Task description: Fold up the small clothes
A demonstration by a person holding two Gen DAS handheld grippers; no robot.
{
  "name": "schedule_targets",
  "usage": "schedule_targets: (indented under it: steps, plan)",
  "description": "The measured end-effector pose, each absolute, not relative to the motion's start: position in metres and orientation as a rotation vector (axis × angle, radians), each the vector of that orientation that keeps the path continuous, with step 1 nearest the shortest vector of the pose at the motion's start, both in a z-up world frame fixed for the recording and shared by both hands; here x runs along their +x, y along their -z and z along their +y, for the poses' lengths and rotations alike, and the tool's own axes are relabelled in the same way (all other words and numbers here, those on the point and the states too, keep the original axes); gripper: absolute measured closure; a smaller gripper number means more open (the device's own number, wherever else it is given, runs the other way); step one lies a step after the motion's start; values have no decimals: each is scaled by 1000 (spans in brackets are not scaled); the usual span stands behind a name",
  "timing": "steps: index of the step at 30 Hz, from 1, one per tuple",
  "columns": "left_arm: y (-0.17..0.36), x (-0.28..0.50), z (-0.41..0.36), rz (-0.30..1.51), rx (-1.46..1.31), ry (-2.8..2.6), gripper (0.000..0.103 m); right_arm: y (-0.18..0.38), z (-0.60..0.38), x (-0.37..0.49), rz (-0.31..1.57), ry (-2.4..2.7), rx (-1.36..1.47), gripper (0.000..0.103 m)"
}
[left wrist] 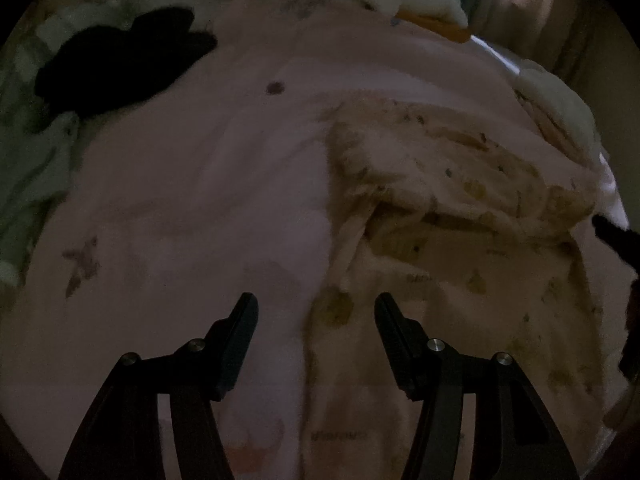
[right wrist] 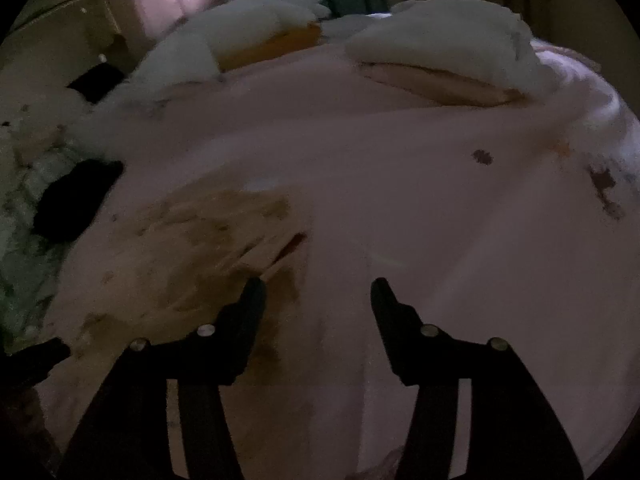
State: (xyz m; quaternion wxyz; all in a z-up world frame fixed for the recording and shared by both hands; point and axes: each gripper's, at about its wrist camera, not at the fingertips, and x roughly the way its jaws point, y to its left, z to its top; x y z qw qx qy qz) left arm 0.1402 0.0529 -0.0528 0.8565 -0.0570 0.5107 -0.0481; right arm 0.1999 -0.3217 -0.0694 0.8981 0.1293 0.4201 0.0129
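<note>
Both tongs hang parted and empty over the pink bed sheet (left wrist: pixel 200 168) — left tongs (left wrist: pixel 316 308) above the patterned cream garment (left wrist: pixel 440 184), right tongs (right wrist: pixel 318 288) just beside it.

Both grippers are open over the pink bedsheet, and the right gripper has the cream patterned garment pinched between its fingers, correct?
Not quite. The right gripper is open with nothing pinched; the cream patterned garment lies beside it on the pink bedsheet, as the right wrist view shows. The left gripper is open too.

Soft matt cloth garment (left wrist: pixel 460 168) on smooth pink bedsheet (left wrist: pixel 208 168) (claws (left wrist: pixel 316 308) matt blk plastic).
</note>
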Motion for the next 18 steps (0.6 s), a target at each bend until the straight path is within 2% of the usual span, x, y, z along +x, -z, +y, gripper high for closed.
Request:
schedule_targets:
  steps: [5,9,13,18]
  plan:
    - [63,127,66,1122,-177,103,43,81,-317,177,926,74,164,41]
    - [67,110,70,1150,-198,168,43,96,-327,144,990,-42,307,41]
    - [68,93,70,1151,-246,230,43,96,-314,111,1006,-102,327,39]
    - [69,78,55,1122,-147,240,43,105,-312,78,1034,-196,425,39]
